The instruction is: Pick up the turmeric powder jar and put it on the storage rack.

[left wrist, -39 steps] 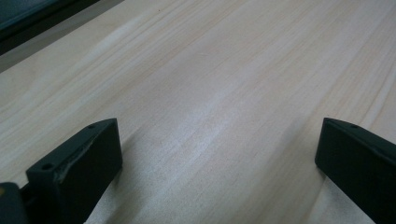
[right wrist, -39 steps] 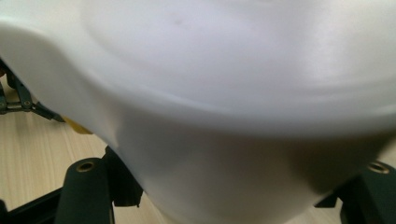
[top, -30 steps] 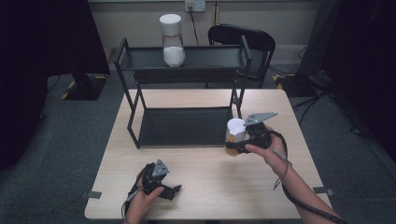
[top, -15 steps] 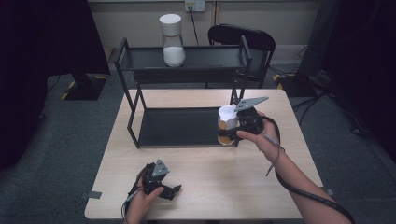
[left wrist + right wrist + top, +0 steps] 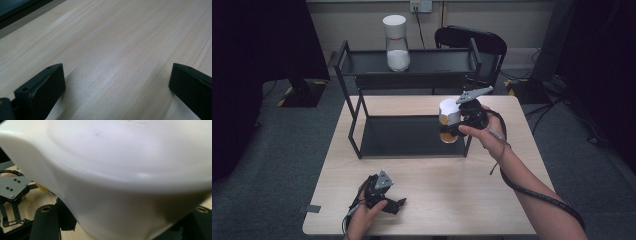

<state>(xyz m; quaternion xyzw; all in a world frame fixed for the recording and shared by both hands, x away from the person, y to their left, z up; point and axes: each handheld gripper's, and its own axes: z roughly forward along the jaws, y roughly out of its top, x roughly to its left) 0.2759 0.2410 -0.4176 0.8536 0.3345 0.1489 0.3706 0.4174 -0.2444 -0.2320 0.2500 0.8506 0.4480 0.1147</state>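
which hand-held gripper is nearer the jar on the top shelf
Right. The right hand-held gripper is lifted beside the rack, below the jar; the left hand-held gripper rests at the table's near edge.

The jar (image 5: pixel 449 121) in the right gripper (image 5: pixel 462 122) has a white lid and orange contents; the jar on the black shelf rack (image 5: pixel 412 62) is white-lidded with white contents (image 5: pixel 397 59). Pale wood-grain surface (image 5: pixel 437 200), black jaws, grey plates

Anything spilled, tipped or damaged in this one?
Nothing stands out. The right gripper holds the white-lidded jar upright beside the black rack; a second jar stands upright on its top shelf. The left gripper rests open on the table.
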